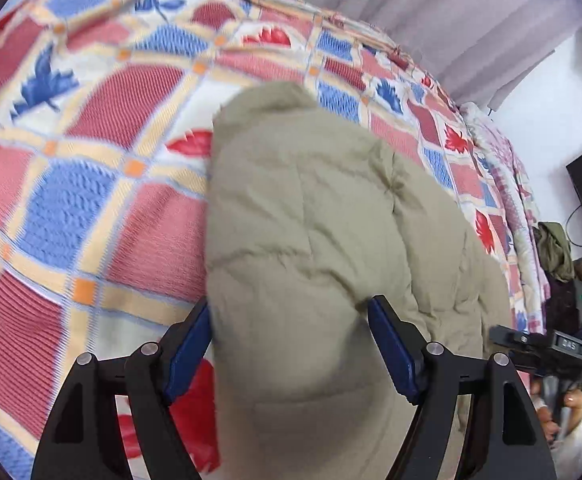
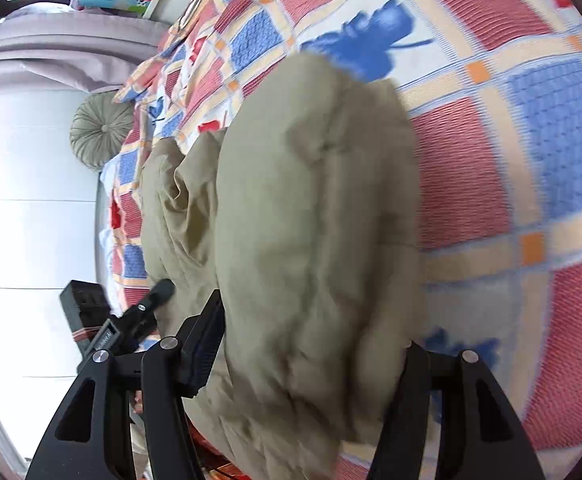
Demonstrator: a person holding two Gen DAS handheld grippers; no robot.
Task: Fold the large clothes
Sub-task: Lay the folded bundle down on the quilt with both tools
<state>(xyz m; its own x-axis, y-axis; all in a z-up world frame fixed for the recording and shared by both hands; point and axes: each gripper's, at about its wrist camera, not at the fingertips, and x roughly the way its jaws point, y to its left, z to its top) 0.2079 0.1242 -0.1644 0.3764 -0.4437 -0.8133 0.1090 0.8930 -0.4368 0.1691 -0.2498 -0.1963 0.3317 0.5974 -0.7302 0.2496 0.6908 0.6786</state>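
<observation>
- Right then, the khaki padded jacket (image 1: 315, 216) lay bunched in a thick fold on the patchwork bedspread (image 1: 91, 184), with its puffy bulk heaped between my two tools.
- My left gripper (image 1: 291, 344) stood spread, its blue pads (image 1: 391, 344) on either side of a rounded lump of the jacket; the left pad lay against the cloth, the right one looked just clear of it.
- My right gripper (image 2: 311, 360) also stood parted around the jacket's folded edge; the near finger (image 2: 205, 344) showed beside the cloth, while the far one was partly hidden behind the padding, so I could not tell whether it pressed.
- From the right wrist view, the left tool (image 2: 131, 320) sat just beside the jacket's crumpled end.
- Beyond the bedspread stood a round green cushion (image 2: 99, 130), grey curtains (image 1: 451, 20) and a white wall.
</observation>
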